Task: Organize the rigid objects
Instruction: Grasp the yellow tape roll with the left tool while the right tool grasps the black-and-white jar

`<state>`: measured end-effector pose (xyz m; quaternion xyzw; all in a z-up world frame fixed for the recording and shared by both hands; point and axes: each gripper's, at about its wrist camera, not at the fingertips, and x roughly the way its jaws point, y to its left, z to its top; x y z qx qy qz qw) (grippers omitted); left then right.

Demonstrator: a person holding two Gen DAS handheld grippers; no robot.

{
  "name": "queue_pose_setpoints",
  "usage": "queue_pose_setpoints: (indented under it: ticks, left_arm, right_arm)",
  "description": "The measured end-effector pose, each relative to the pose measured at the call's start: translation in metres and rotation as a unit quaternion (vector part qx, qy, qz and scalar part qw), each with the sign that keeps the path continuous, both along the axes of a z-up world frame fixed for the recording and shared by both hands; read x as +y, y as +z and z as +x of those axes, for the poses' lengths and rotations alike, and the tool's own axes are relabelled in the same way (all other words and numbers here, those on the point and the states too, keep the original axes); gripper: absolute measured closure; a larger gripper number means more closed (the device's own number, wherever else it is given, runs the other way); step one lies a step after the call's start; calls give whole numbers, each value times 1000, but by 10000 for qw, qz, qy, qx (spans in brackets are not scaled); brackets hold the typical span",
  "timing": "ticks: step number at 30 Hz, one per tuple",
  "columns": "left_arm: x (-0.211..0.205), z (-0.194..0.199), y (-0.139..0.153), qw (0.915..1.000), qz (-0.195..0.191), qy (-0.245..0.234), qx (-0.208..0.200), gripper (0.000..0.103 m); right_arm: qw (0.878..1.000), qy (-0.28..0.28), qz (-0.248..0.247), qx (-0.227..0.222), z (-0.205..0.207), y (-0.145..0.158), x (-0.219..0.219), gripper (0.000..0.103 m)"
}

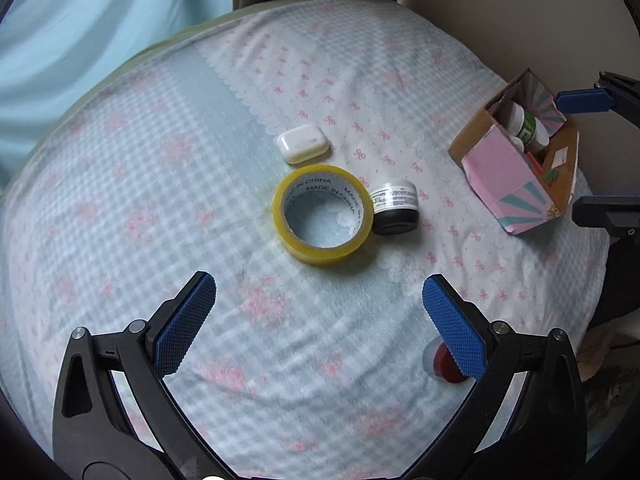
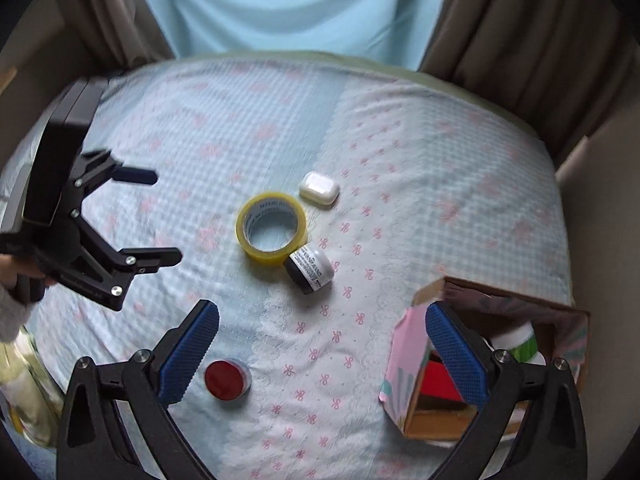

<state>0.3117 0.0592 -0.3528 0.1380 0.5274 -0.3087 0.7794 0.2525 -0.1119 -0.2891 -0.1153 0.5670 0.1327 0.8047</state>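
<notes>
A yellow tape roll [image 1: 322, 215] [image 2: 271, 229] lies flat mid-bed. A black jar with a white label [image 1: 394, 207] [image 2: 310, 269] lies on its side against it. A white earbud case [image 1: 303, 145] [image 2: 319, 189] lies just beyond the roll. A small red-lidded container [image 1: 447, 364] [image 2: 226, 378] sits near my grippers. A pink cardboard box [image 1: 505, 172] [image 2: 408, 364] holds bottles and a red item. My left gripper [image 1: 318, 316] [image 2: 160, 220] is open and empty, short of the roll. My right gripper [image 2: 322, 354] is open and empty by the box; its fingers [image 1: 580, 101] show at the box.
Everything lies on a bed with a blue checked and pink-bow cover [image 1: 160, 200] [image 2: 440, 200]. Brown curtains [image 2: 540, 40] and a pale blue curtain [image 2: 300, 0] hang beyond the far edge. A wall [image 1: 520, 8] stands behind the box.
</notes>
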Motion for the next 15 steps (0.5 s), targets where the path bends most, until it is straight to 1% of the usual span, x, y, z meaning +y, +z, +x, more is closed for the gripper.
queue_pose_setpoints:
  ticks: [4,7,8,10,15]
  left_arm:
    - [-14,17,-47,9997,-27,-221,77,0]
    - [-25,24,-75,9991,-21,-421,77,0]
    - [-29,27,-84,9988,12,-485,56,0]
    - [-34,32,-97,9984,3,-568,-7,0]
    - [-44,40,-113,9967,-199,-789,-79,0]
  right_arm:
    - [9985,401,-202,317,21,-48,8,0]
    - [9957,672,-350,523,33,-78,11,1]
    - [9946,756,-411,578,37,-87,11,5]
    - [9919,897,-514,737,45,-104,12,7]
    - [9856,1208,-634,998,61,-135,18,7]
